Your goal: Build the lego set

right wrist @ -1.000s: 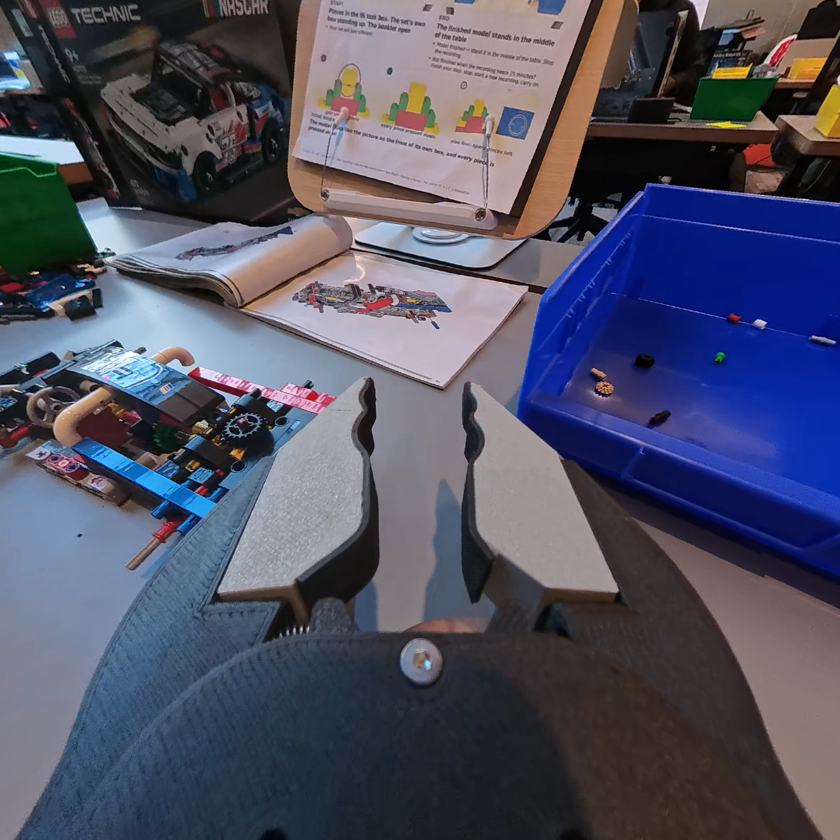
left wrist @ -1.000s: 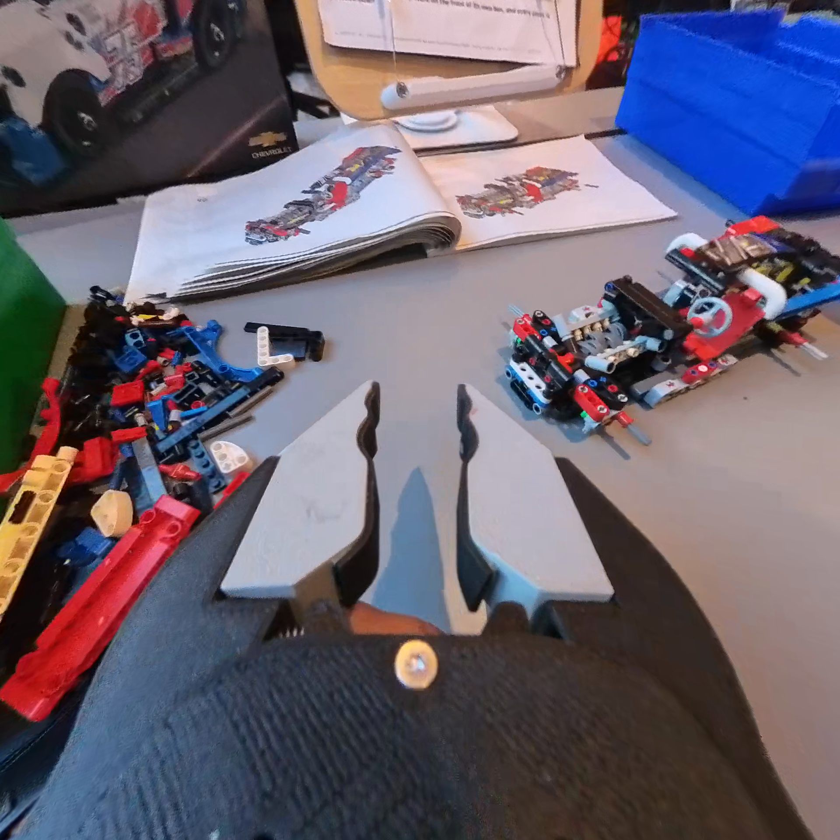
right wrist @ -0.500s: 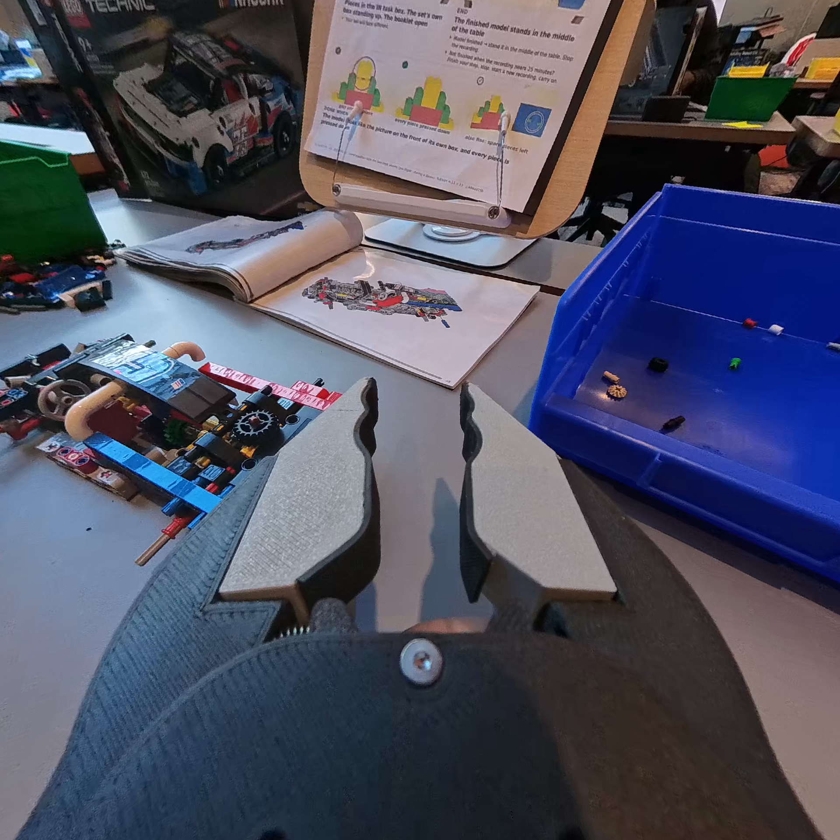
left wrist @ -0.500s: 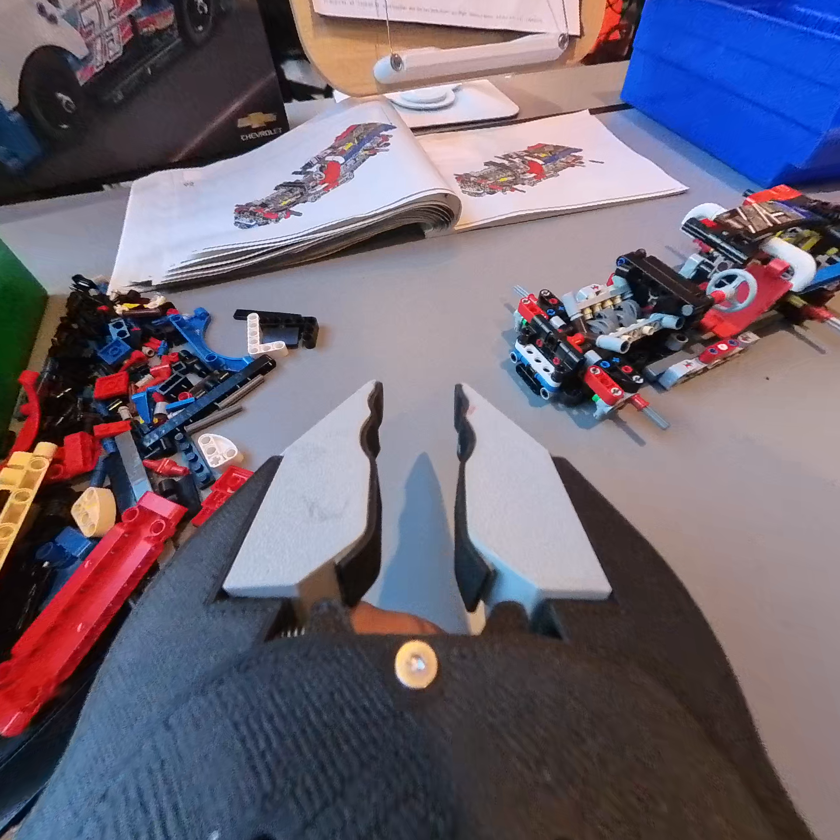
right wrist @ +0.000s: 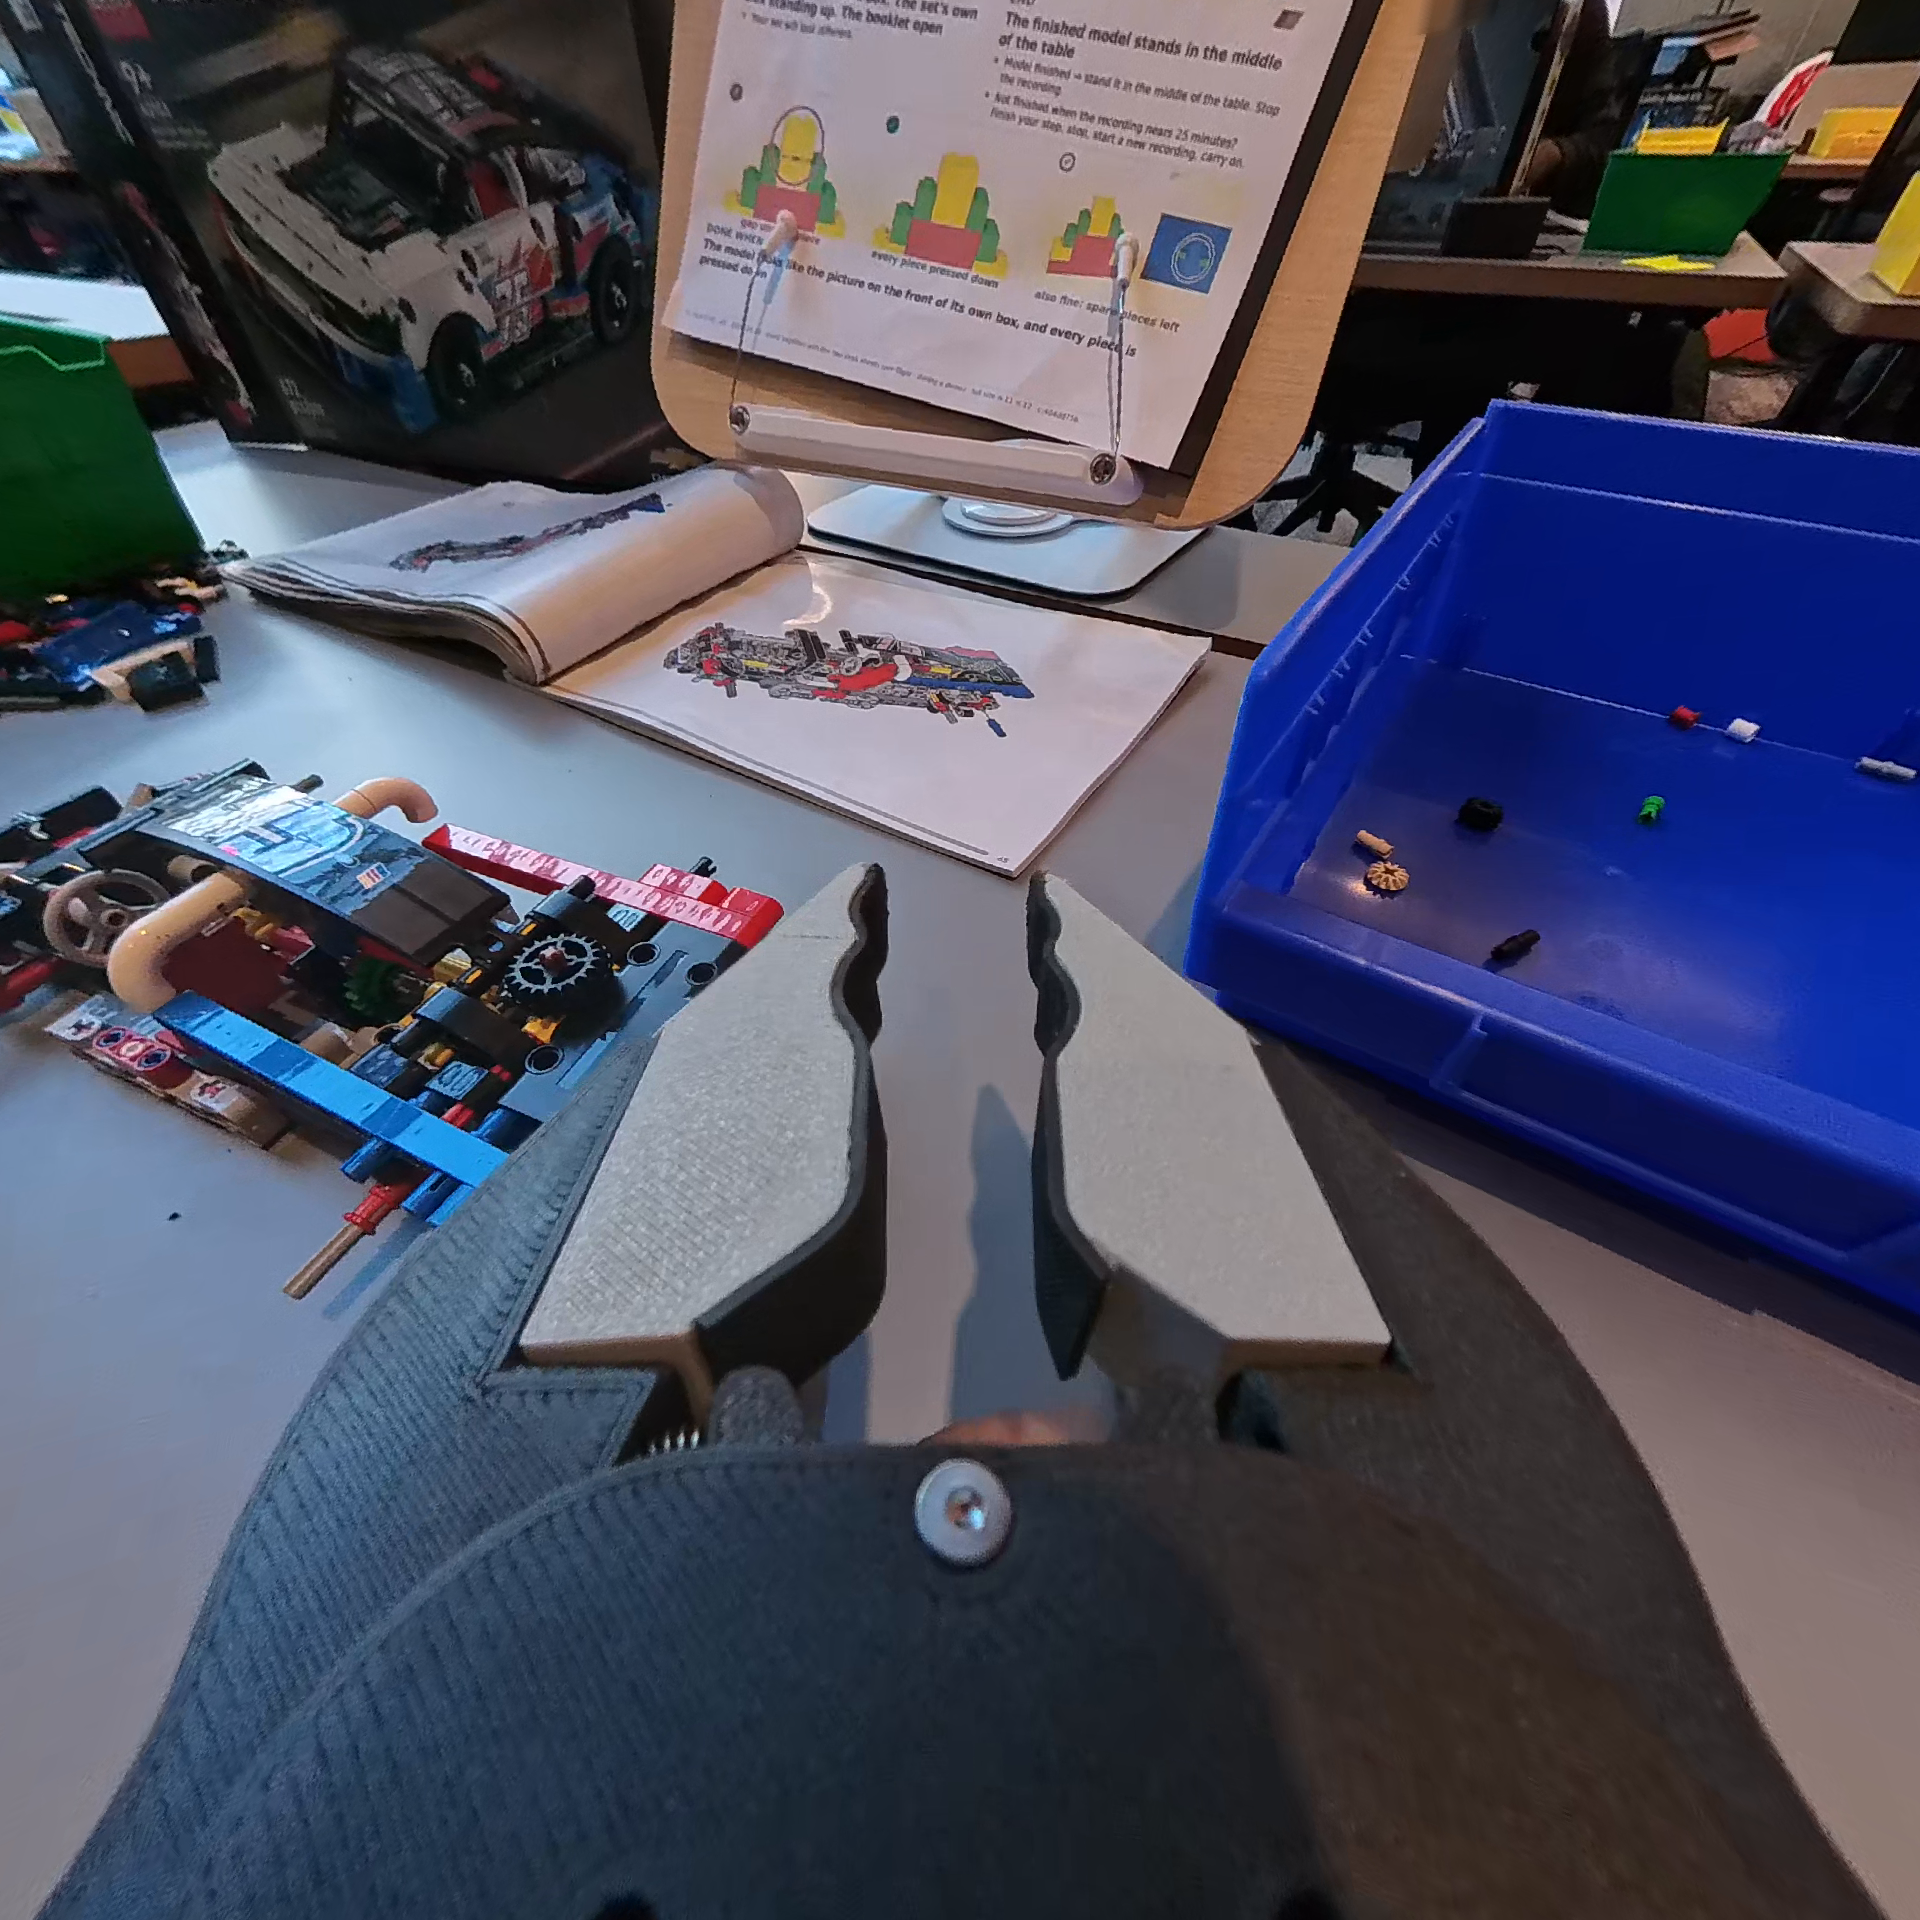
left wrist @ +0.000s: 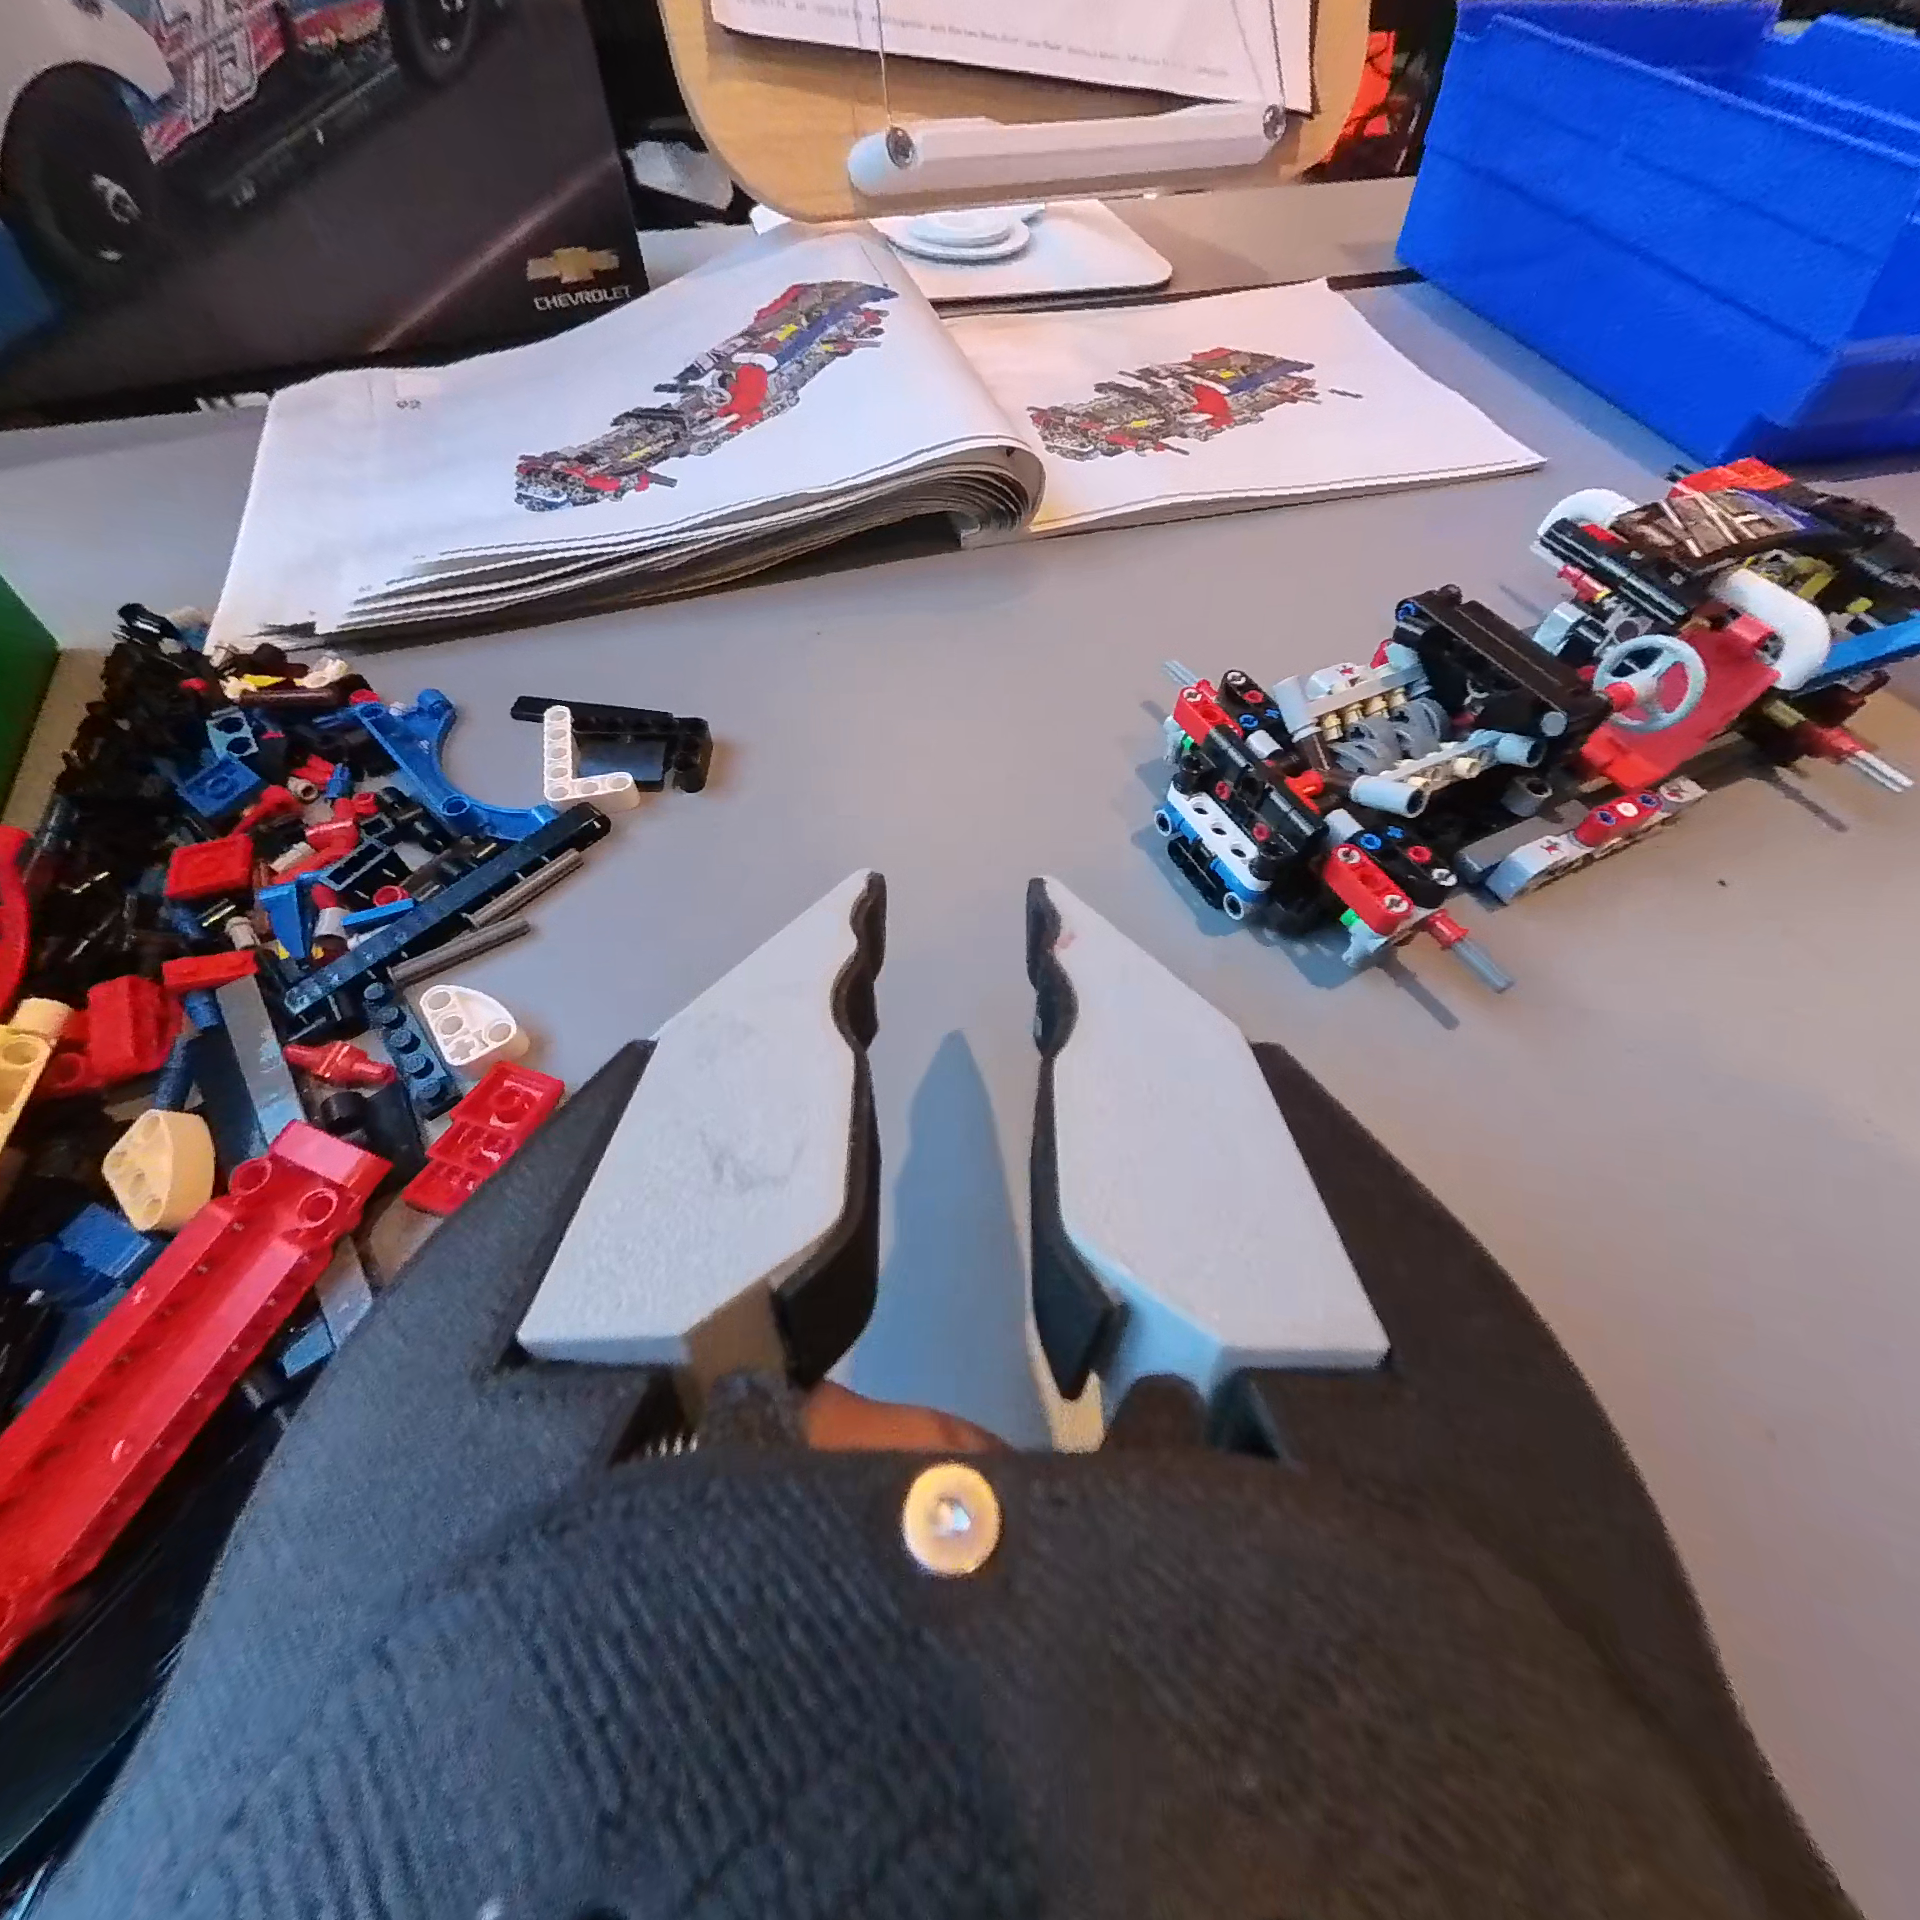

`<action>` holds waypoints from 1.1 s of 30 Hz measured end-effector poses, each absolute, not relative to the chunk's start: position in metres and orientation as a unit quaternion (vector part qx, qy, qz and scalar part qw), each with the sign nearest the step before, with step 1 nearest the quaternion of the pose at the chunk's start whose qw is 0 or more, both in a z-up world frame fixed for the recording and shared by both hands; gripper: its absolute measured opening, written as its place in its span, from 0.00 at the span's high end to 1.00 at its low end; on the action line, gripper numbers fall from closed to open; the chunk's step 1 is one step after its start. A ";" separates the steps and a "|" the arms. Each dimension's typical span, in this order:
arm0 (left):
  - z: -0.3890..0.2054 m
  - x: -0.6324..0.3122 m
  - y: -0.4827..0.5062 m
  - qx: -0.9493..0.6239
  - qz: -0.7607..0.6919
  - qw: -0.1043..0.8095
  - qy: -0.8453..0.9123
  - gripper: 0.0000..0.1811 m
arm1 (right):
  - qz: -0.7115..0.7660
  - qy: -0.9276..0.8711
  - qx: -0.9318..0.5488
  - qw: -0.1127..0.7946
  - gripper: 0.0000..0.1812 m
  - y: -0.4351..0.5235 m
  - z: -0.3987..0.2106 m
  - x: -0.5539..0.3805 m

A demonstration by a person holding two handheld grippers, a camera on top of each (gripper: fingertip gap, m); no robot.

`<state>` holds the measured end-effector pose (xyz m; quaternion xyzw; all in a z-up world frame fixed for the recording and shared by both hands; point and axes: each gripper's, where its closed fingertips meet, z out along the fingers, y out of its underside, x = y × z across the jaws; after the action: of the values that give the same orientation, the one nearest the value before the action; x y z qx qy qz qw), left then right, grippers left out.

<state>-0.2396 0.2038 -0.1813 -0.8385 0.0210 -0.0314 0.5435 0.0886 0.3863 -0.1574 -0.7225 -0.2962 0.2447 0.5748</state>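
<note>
1. The left tongs (left wrist: 956, 914) hang over bare grey bench (left wrist: 935, 727) with a narrow gap between the jaws and nothing in them; the right tongs (right wrist: 956, 914) stand likewise, narrowly parted and empty.
2. The part-built car (left wrist: 1538, 748) lies ahead and to the right of the left tongs, apart from them, its long axis running from the near middle of the bench towards the far right; in the right wrist view the same model (right wrist: 343, 977) lies just to the left of the right tongs, so the right hand looks the nearer to it.
3. The loose pieces (left wrist: 239, 935) are heaped along the left edge, just beside the left tongs; a next piece from there would likely fall to the left hand.
4. Counted: one model; one heap; one open instruction booklet (left wrist: 810, 416) at the far middle; one blue bin (right wrist: 1621, 852) at the right edge holding eight small parts that I can make out.
</note>
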 end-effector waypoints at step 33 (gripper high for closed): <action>-0.187 -0.234 0.205 -0.847 -0.041 0.528 0.035 0.86 | 0.172 -0.404 -0.724 0.532 1.00 0.370 -0.181 0.074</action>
<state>-0.2342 0.2049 -0.1867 -0.8475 0.0350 -0.0412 0.5281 0.0736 0.3696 -0.1812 -0.7241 -0.4035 0.1718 0.5323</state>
